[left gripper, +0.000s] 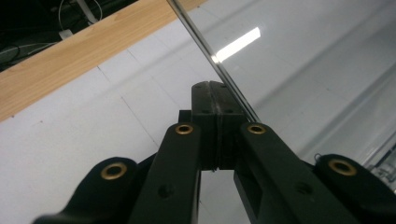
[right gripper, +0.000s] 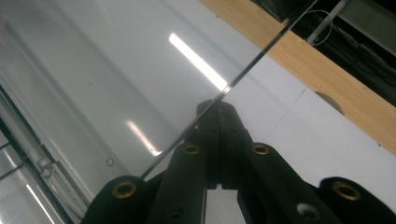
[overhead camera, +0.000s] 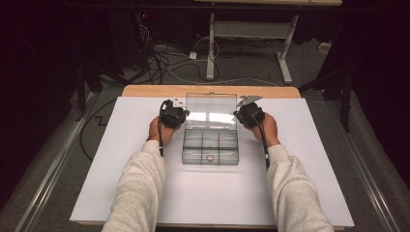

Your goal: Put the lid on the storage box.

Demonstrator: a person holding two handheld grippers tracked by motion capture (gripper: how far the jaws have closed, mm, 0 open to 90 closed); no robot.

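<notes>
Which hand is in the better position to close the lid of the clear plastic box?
Neither clearly: the left tongs and right tongs are both shut, each beside one side edge of the upright clear plastic lid. I would slightly prefer left; its pads meet the edge more squarely.

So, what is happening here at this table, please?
A person holds a black two-jaw gripper in each hand at a clear plastic compartment box on a white table. The left gripper and right gripper, both shut, flank its raised transparent lid. A small ring lies in one front compartment.
</notes>
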